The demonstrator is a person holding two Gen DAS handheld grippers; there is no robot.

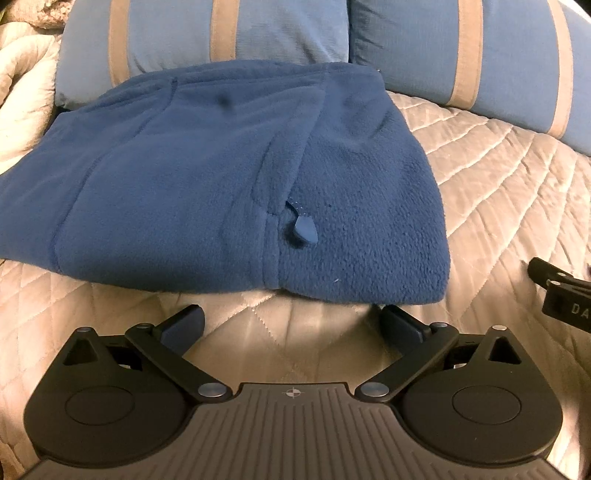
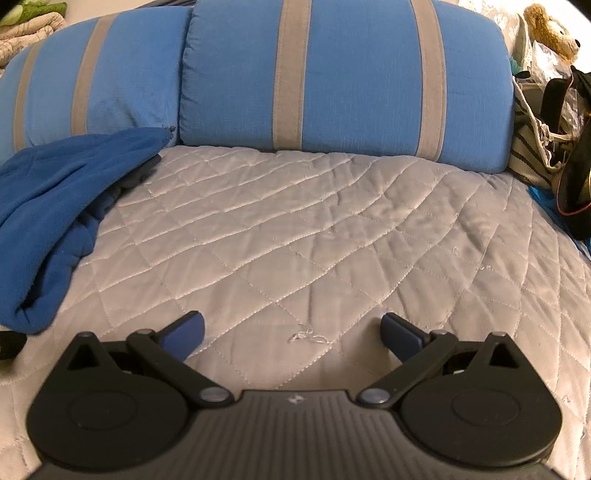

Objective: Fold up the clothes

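A blue fleece jacket (image 1: 207, 177) lies folded into a compact block on the quilted cover, its zipper pull (image 1: 306, 229) showing near the front edge. My left gripper (image 1: 293, 325) is open just in front of that edge, holding nothing. In the right wrist view the same fleece (image 2: 48, 221) lies at the far left, its layers stacked. My right gripper (image 2: 293, 330) is open over bare quilt, well to the right of the fleece. Part of the right gripper (image 1: 561, 295) shows at the right edge of the left wrist view.
A beige quilted cover (image 2: 314, 229) spreads over the seat. Blue cushions with tan stripes (image 2: 351, 77) stand along the back. A striped bag and clutter (image 2: 546, 122) sit at the right, with a plush toy (image 2: 550, 29) above. A bunched quilt (image 1: 22, 81) lies at the left.
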